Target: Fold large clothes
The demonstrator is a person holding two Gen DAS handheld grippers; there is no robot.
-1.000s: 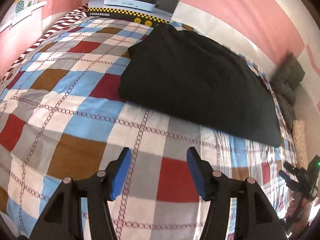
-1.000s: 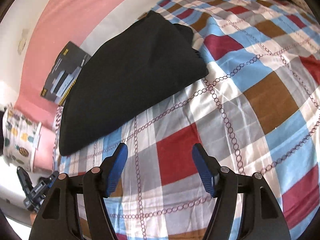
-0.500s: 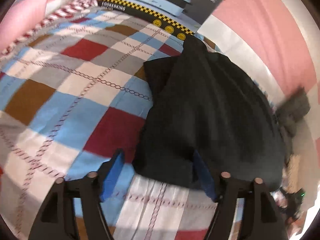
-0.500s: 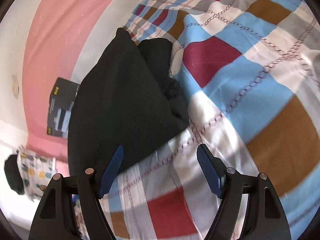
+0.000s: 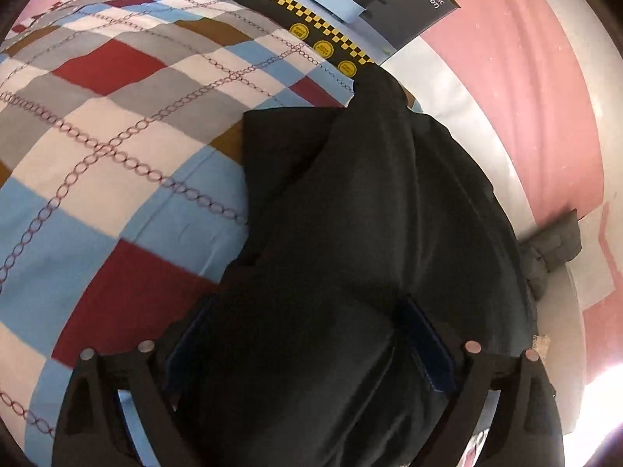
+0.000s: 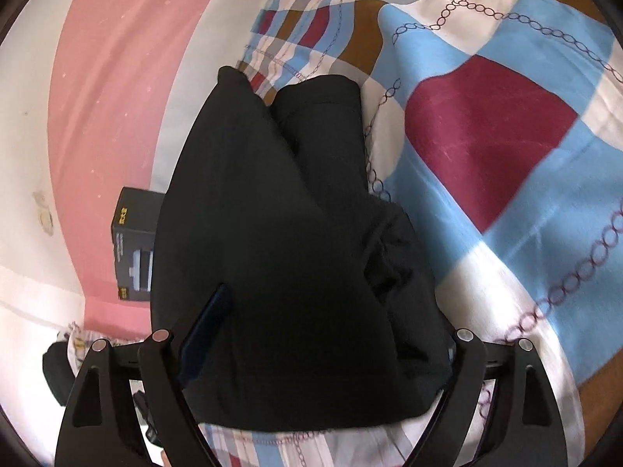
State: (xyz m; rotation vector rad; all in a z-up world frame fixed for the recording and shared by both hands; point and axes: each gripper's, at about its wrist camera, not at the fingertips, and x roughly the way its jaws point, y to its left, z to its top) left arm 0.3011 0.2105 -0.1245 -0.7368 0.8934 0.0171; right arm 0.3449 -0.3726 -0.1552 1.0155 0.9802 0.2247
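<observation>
A folded black garment lies on the checkered bedspread next to the wall. My left gripper is open, its blue pads on either side of the garment's near left end. In the right wrist view the same garment fills the middle. My right gripper is open and straddles the garment's near right end, the cloth lying between the pads. The fingertips are partly hidden by the dark cloth.
A black Cookerking box leans against the pink and white wall at the bed's head; it also shows in the right wrist view. Grey folded cloth lies by the wall. The bedspread stretches right.
Both grippers have moved forward from the open bedspread onto the black garment. Each now has the garment's edge between its open pads.
</observation>
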